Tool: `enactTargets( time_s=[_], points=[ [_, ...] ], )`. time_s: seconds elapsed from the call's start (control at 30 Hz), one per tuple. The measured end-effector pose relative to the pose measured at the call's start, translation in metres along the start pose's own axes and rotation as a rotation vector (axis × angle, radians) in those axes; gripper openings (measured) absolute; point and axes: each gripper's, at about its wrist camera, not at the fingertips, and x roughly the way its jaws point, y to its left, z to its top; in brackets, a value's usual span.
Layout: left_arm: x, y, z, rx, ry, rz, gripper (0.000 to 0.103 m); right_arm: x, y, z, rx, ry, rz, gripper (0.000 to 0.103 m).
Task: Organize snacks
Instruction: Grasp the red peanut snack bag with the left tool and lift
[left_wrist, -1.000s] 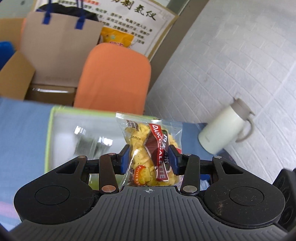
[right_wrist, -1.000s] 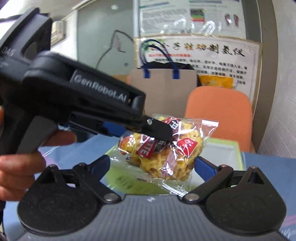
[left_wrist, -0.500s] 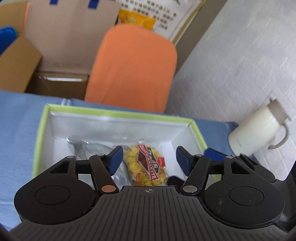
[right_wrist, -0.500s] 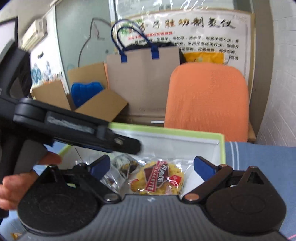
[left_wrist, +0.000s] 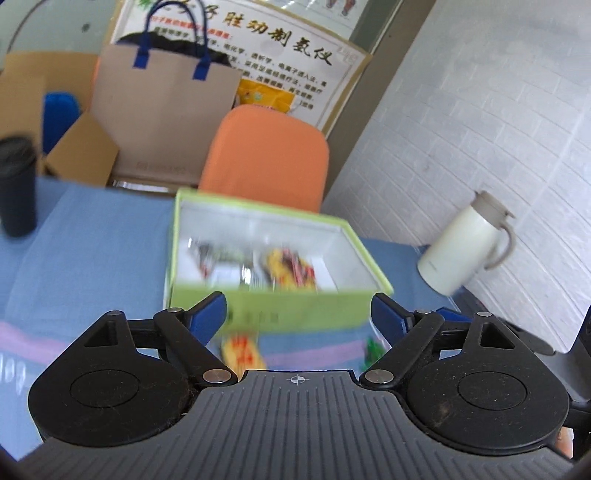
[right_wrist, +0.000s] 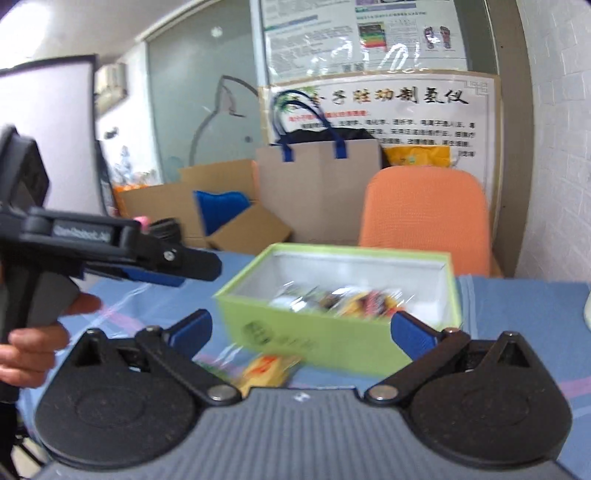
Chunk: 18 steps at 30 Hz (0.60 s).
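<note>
The left gripper (left_wrist: 299, 310) hangs level above the table, aimed at the green box (left_wrist: 295, 308); in the right wrist view a bare hand (right_wrist: 35, 347) grips its black handle at the left edge. The right gripper (right_wrist: 301, 330) points at the same box from the near side.

The table (left_wrist: 92, 251) wears a blue cloth with pink stripes. Behind it stand an orange chair (left_wrist: 266, 155), a brown paper bag (left_wrist: 162, 110) with blue handles, cardboard boxes and a wall poster. A cream jug (left_wrist: 461, 251) sits at the right, a dark cup (left_wrist: 16, 188) at the left.

Both pairs of jaws stand wide and hold nothing. Wrapped snacks (left_wrist: 284, 266) lie blurred inside the box. A yellow packet (right_wrist: 267, 371) lies on the cloth just in front of it.
</note>
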Motion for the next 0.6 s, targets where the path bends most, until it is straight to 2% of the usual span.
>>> enactTargets(
  time_s=[0.17,0.23,0.3,0.43,0.6],
  points=[
    [-0.031,0.004,-0.070,-0.075,0.062,-0.013,0.072,-0.040,0.038,-0.071,0.056,0.058,0.025,0.103],
    [-0.040,0.003,-0.096,-0.107,0.104,-0.035,0.071,-0.048,0.055,-0.096,0.044,0.095,0.029,0.103],
    [-0.046,-0.002,-0.120,-0.123,0.144,-0.026,0.070,-0.054,0.070,-0.115,0.010,0.122,-0.003,0.102],
    [-0.055,-0.012,-0.153,-0.120,0.188,0.021,0.066,-0.055,0.083,-0.134,-0.029,0.135,-0.050,0.102],
    [-0.036,-0.016,-0.157,-0.142,0.223,0.006,0.064,-0.036,0.088,-0.135,-0.117,0.156,-0.074,0.102]
  ],
)
